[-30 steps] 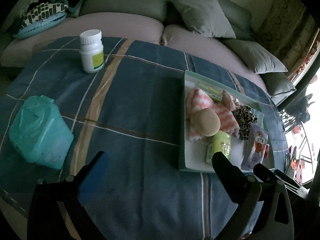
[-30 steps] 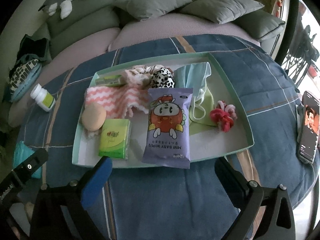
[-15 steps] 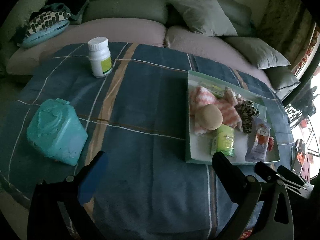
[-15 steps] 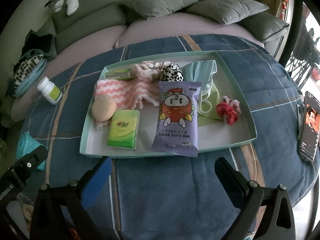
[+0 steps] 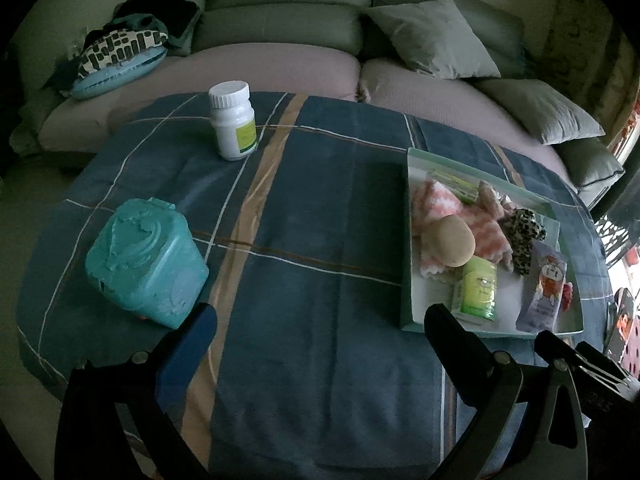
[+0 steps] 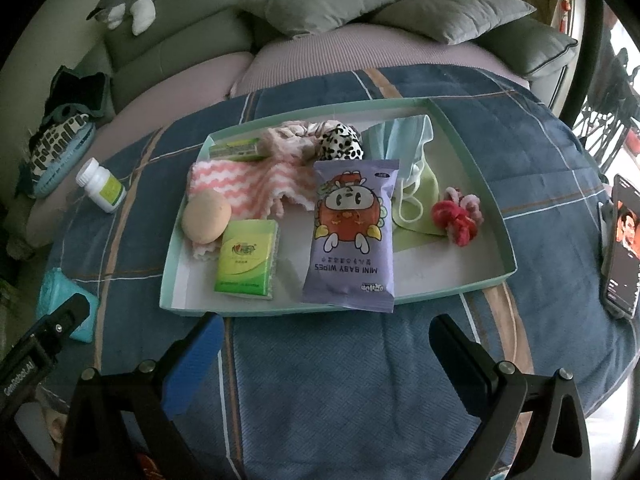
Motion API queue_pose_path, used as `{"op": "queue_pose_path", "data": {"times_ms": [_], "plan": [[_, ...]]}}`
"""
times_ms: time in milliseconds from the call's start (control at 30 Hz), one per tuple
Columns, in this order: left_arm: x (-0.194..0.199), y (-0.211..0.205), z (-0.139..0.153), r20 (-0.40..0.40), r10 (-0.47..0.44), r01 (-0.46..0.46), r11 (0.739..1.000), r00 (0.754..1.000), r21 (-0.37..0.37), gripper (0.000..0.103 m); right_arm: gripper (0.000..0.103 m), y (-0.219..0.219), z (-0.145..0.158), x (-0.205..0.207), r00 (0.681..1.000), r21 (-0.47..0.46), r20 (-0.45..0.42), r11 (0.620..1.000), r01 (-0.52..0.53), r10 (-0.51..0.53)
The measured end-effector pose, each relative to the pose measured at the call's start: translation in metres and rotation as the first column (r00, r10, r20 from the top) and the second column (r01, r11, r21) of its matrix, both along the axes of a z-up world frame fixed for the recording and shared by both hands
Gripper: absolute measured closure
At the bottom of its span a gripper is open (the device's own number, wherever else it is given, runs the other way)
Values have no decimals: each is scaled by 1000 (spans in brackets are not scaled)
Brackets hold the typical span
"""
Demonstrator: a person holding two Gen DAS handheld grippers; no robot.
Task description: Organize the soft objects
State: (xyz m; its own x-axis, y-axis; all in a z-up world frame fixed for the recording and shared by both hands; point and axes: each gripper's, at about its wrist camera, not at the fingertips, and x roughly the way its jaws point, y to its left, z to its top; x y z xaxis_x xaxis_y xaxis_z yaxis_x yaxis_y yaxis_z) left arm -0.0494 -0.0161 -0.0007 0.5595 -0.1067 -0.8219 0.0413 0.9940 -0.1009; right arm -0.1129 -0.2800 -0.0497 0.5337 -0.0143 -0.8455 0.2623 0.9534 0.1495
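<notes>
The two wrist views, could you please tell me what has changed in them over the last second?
Both cameras have drawn back from the table: the tray, the white bottle and the teal container sit farther off, with more sofa in sight. Nothing was grasped or released. The left gripper and right gripper stayed open and empty, and the wipes pack, tissue pack and other tray items kept their places.
</notes>
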Motion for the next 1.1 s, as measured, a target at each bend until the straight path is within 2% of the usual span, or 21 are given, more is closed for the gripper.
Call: {"op": "queue_pose_path", "data": {"times_ms": [233,667,1100], "plan": [[-2,-3,0,14,22,-23,998,1000,53,0,0,-1,-2,1,1000,-1,-6,1000,-2,2],[-4,-2,2,41,44,-48,995,998,93,0,0,2,-3,1,1000,-12,-13,1000,-6,6],[-4,-3,4,48,36,-40,995,998,86,0,0,3,-3,1,1000,-15,-20,1000,-11,11]]}}
